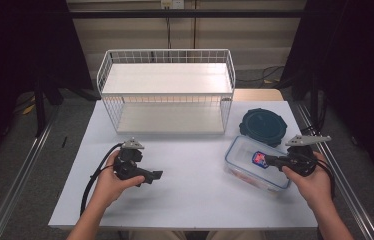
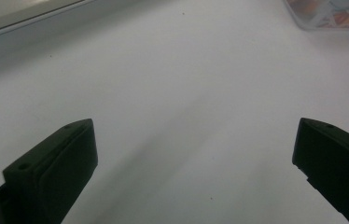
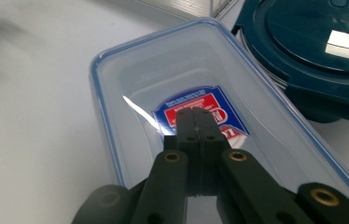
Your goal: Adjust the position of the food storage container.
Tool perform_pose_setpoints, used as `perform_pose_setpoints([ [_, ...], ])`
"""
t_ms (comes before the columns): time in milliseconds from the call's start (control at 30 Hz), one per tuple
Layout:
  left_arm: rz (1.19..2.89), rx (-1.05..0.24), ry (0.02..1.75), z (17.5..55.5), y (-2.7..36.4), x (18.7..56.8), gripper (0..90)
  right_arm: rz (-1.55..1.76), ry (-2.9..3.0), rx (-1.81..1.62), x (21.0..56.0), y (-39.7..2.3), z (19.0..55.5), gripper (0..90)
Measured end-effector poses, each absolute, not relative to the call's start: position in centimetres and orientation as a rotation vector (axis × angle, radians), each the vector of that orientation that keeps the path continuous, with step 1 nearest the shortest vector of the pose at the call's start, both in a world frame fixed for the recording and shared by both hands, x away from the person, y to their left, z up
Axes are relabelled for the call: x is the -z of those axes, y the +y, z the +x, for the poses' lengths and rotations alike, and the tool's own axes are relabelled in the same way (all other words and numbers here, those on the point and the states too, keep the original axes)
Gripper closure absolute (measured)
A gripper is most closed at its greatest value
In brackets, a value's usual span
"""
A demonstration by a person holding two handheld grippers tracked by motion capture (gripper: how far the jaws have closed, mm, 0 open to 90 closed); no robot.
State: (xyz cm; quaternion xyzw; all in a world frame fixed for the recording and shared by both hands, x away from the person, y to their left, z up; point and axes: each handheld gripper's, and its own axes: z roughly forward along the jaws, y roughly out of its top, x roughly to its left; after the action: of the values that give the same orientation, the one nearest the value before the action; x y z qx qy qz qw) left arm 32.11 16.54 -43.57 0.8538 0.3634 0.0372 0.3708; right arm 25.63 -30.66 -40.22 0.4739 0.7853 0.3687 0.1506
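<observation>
Your right gripper [image 3: 196, 122] has its fingers clenched together with nothing between them, over the label of the clear box [image 3: 140, 84], which sits on the worktop [image 1: 190, 165] beside the dark round container [image 1: 263, 126]. Your left gripper [image 2: 193, 154] hovers over bare worktop, its fingers released wide.

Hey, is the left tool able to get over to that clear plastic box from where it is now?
Probably yes: the left tool points toward the clear box across bare table, though the shut right tool sits over its lid.

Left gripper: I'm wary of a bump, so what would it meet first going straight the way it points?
The left gripper, jaws open, points across bare table toward the clear container; probably that first.
</observation>
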Motion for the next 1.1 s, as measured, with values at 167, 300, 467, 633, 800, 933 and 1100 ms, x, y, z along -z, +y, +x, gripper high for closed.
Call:
perform_pose_setpoints([
  [167,2.190,-0.094,0.938,32.2,16.3,43.6,0.0,1.376,2.229,-1.033,40.2,-31.6,25.5,90.0],
  [300,2.209,-0.082,0.929,32.4,16.2,43.6,0.0,1.410,2.205,-1.029,40.3,-32.6,25.4,90.0],
  [467,2.217,-0.079,0.914,32.5,15.9,43.8,0.0,1.442,2.184,-1.014,40.5,-33.3,25.1,90.0],
  [633,2.211,-0.081,0.917,32.6,15.6,44.0,0.0,1.463,2.151,-0.986,40.5,-34.2,24.7,90.0],
  [800,2.224,-0.069,0.908,32.8,15.6,44.0,0.0,1.479,2.134,-0.957,40.7,-34.9,24.5,90.0],
  [933,2.214,-0.077,0.910,32.8,15.5,44.1,0.0,1.480,2.113,-0.922,40.6,-35.5,24.2,90.0],
  [1100,2.222,-0.078,0.903,32.8,15.3,44.2,0.0,1.511,2.092,-0.912,40.6,-36.0,24.0,90.0],
])
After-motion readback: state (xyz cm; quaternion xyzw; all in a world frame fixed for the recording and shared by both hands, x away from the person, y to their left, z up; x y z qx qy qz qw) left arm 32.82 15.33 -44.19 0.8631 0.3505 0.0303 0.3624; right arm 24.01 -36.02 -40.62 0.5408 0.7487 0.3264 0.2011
